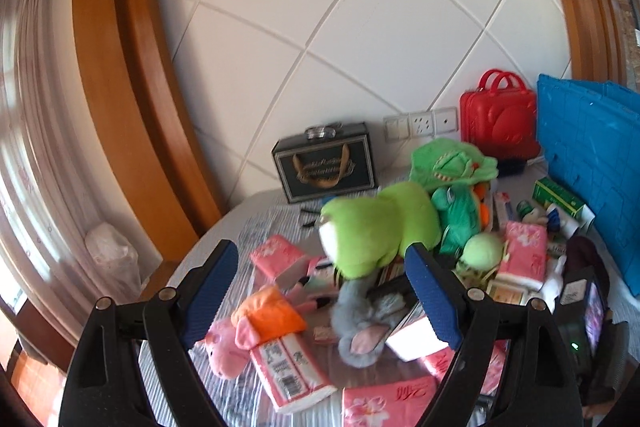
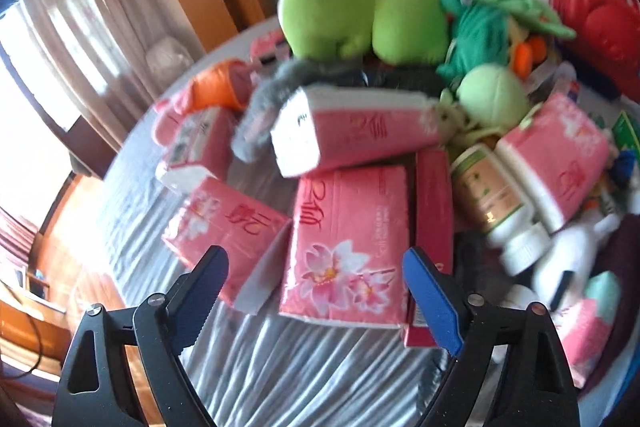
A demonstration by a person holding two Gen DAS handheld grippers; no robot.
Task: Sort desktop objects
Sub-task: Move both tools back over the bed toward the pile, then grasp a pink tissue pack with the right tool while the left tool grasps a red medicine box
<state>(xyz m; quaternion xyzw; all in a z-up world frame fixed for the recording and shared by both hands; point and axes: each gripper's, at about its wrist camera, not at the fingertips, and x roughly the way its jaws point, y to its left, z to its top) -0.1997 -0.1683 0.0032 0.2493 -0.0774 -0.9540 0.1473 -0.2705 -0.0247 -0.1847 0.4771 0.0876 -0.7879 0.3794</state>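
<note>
We have both tools over a heaped counter with nothing sorted out of the pile yet, so the step in hand, as we judge it, is the first pick. The right tool has its jaws standing apart with nothing pressed between the pads; it is aimed steeply down at the nearest pink tissue pack, which lies flat at the front of the heap, its flowered end toward us and sitting between the two fingers. The left tool is likewise spread wide and empty, looking at the grey plush toy and the big green plush toy behind it.

To do this well, we would take the tissue pack across its narrow sides, since the wrapper is soft and will crumple if pinched at a corner. A slim red box lies touching the pack's right edge (that finger has the tighter gap, so it should slide in carefully or nudge the box aside). Another pink pack lies just beside it on the left, tilted, and a third pack leans over the far end, so we should lift straight up and slowly to avoid dragging neighbours. The white bottle to the right looks likely to roll if bumped. The picture is smeared, so fine edges are hard to judge; we would settle before closing.
</note>
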